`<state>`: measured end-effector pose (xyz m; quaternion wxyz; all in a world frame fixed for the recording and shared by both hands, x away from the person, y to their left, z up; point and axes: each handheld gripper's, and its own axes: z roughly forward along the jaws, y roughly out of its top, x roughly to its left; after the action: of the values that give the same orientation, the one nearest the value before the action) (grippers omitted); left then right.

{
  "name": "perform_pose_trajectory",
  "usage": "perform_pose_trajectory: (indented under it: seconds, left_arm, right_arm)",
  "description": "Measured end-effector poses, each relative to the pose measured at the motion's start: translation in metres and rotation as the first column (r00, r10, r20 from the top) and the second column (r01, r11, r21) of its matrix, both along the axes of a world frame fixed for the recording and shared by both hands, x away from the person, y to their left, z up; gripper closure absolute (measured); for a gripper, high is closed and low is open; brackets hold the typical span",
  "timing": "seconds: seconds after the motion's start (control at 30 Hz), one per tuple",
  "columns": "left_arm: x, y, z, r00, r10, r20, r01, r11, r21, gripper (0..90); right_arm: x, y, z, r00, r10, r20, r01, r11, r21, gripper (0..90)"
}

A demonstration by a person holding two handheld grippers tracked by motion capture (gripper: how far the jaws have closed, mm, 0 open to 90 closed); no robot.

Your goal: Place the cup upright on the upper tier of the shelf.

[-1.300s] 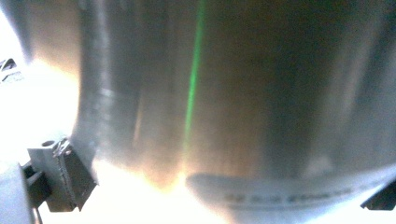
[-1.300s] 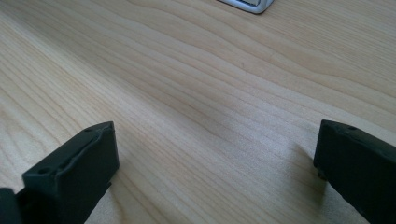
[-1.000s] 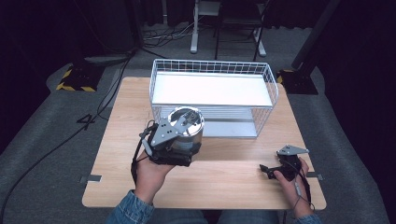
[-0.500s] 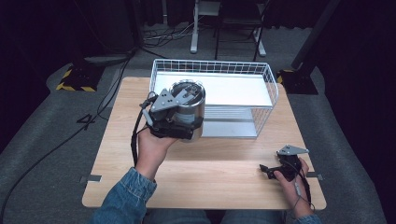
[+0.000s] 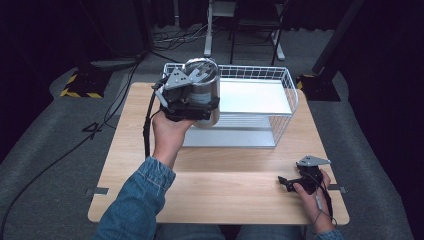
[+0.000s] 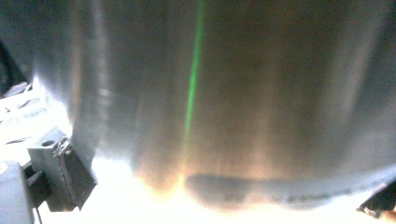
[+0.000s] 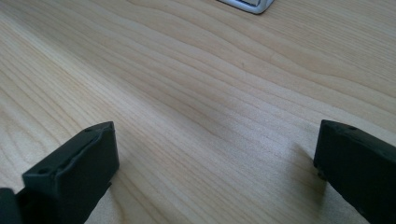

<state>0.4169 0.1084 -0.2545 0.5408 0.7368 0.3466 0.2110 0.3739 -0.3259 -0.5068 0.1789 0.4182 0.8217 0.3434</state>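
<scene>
Left claw (image 5: 200, 102) clamping steel cup (image 5: 204, 92), lifted

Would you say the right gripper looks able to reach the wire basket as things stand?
Probably yes. The right gripper rests open and empty on the table near the front right corner, and bare wood lies between it and the wire basket. The left gripper holds the steel cup over the basket's far left side.

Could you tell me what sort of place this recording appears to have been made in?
Probably a lab or studio set up for recording demonstrations: a wooden table on grey carpet, dark curtains around, cables across the floor, hazard-striped stand bases, and a person working hand-held tools, the left tool gripping a steel cup.
</scene>
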Motion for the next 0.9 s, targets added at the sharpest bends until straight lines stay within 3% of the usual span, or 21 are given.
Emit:
perform_pose_trajectory:
  seconds: [0.17, 0.3, 0.6, 0.9]
  left_arm:
    - [0.019, -0.002, 0.007, 0.9986, 0.049, 0.019, -0.049, 0.9984, -0.027, 3.7]
    - [0.029, -0.005, 0.009, 0.9969, 0.074, 0.027, -0.074, 0.997, -0.023, 3.8]
    - [0.062, -0.013, 0.013, 0.9921, 0.125, 0.004, -0.125, 0.9903, -0.061, 3.7]
    - [0.083, -0.028, 0.008, 0.9875, 0.158, -0.001, -0.158, 0.9868, -0.037, 3.7]
  right_arm:
    - [0.0, 0.0, 0.0, 1.0, 0.0, 0.0, 0.0, 1.0, 0.0, 0.4]
    - [0.0, 0.0, 0.0, 1.0, 0.0, 0.0, 0.0, 1.0, 0.0, 0.4]
    - [0.0, 0.0, 0.0, 1.0, 0.0, 0.0, 0.0, 1.0, 0.0, 0.4]
    - [0.0, 0.0, 0.0, 1.0, -0.001, 0.0, 0.001, 1.0, 0.002, 0.4]
